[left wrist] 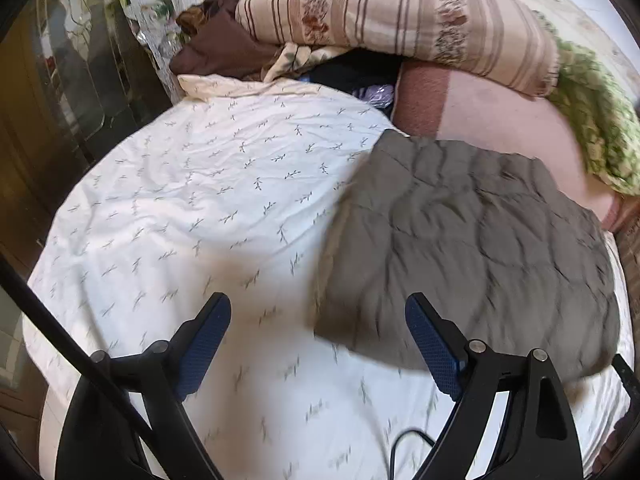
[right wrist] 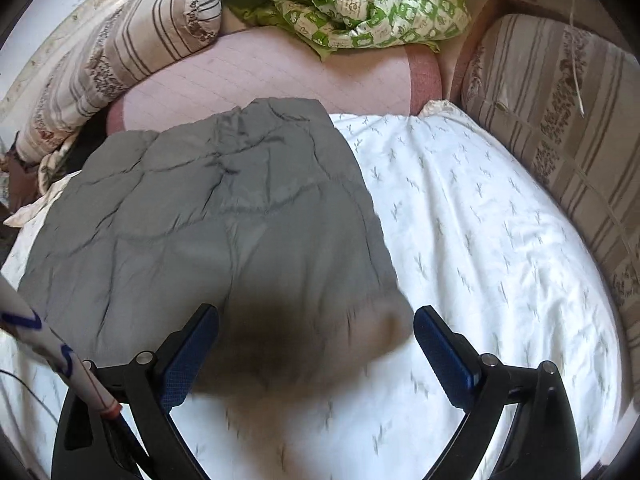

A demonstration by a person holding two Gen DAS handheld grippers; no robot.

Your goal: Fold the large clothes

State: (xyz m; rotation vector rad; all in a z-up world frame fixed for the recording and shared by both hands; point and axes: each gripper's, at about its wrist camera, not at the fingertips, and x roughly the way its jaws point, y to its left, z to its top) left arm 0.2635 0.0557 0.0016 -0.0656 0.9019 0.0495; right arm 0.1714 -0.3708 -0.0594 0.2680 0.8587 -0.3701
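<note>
A grey quilted padded garment point(left wrist: 464, 248) lies folded flat on the white leaf-print bedsheet point(left wrist: 192, 208). In the left wrist view it sits right of centre. My left gripper point(left wrist: 318, 312) is open and empty, hovering above the garment's near left corner. In the right wrist view the garment point(right wrist: 208, 216) fills the left and centre, on the same sheet point(right wrist: 480, 240). My right gripper point(right wrist: 316, 324) is open and empty, above the garment's near right corner. The near hem is blurred by motion.
A striped pillow point(left wrist: 400, 12) and a green patterned blanket point(right wrist: 352, 4) lie at the bed's far side on a pink mat point(right wrist: 256, 76). Brown clothes point(left wrist: 216, 40) are piled at the far left. Another striped cushion point(right wrist: 568, 132) flanks the right. A cable point(left wrist: 404, 444) trails near me.
</note>
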